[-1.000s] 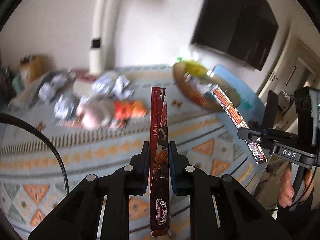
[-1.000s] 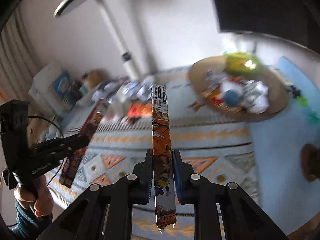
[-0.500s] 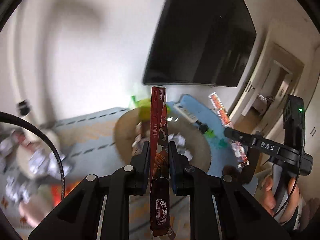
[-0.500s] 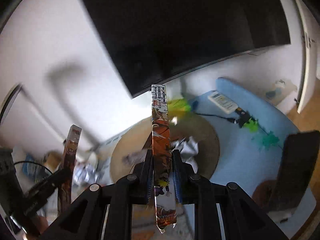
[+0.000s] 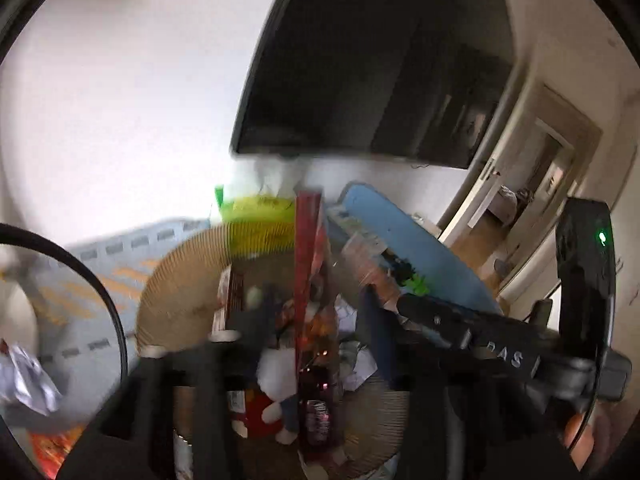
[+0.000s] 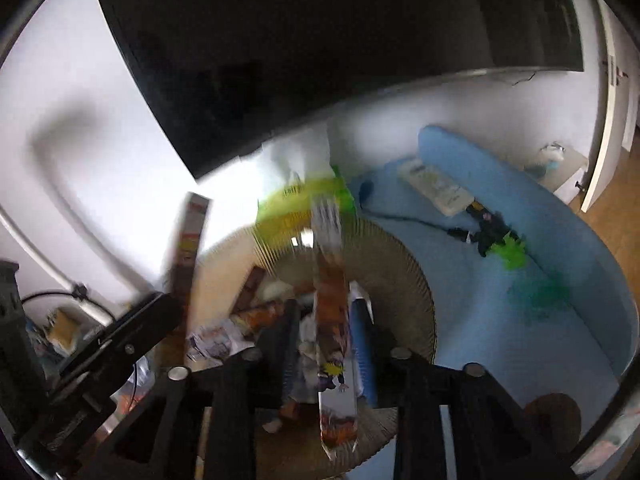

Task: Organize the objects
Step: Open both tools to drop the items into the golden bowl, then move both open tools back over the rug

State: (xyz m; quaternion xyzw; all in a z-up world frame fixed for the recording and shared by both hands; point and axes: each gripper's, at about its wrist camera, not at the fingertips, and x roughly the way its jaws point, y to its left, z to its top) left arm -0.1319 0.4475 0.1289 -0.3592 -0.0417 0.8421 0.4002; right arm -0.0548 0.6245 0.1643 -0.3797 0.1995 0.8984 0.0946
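Both grippers hang over a round ribbed cardboard basket (image 6: pixel 404 276) that sits on a patterned mat beside a blue cushion (image 6: pixel 532 240). The left gripper (image 5: pixel 316 320) has its fingers spreading apart, and a dark red snack packet (image 5: pixel 306 264) stands upright in the gap between them, with the pads drawn clear of its sides; its lower end hangs above the basket's contents. The right gripper (image 6: pixel 324 340) is likewise opening its fingers, with an orange snack packet (image 6: pixel 332 312) upright between them, tilted slightly, its bottom end over the basket's near rim; the blur keeps me from telling whether a pad touches it. Inside the basket lie a small plush toy (image 5: pixel 276 364), crumpled white wrappers (image 5: pixel 360 364) and more flat packets. A yellow-green bag (image 6: pixel 304 204) rests at the basket's far edge, against the wall under a dark screen (image 6: pixel 320 40).
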